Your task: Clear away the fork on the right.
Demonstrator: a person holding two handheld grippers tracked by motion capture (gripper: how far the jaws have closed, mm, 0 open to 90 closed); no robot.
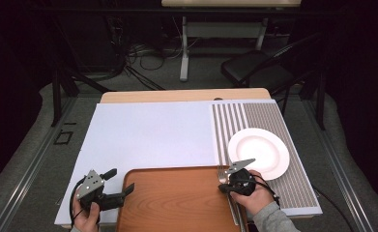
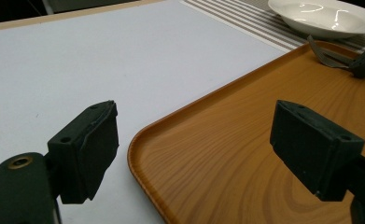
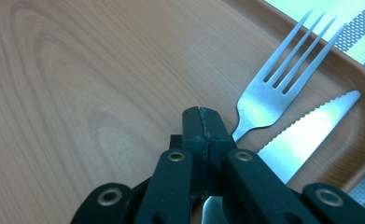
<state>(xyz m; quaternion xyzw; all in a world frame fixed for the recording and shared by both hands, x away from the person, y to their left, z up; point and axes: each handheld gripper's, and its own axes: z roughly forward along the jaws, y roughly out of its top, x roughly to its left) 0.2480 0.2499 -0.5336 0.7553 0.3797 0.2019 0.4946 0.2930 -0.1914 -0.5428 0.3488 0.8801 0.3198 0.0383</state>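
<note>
A wooden tray (image 1: 177, 198) lies at the table's front edge. A fork (image 3: 278, 79) and a serrated knife (image 3: 311, 126) lie side by side along its right rim. My right gripper (image 3: 201, 123) is shut, its pads pressed together just above the fork's neck; the handle runs under the jaws, and I cannot tell whether they touch it. In the high view the right gripper (image 1: 224, 187) sits at the tray's right edge. My left gripper (image 1: 121, 180) is open at the tray's left front corner, one jaw over the white mat (image 2: 54, 60), the other over the tray (image 2: 245, 140).
A white plate (image 1: 259, 152) rests on a striped placemat (image 1: 268, 121) just right of the tray. The white mat (image 1: 148, 130) spreads behind the tray. A chair and table legs stand on the floor beyond the table.
</note>
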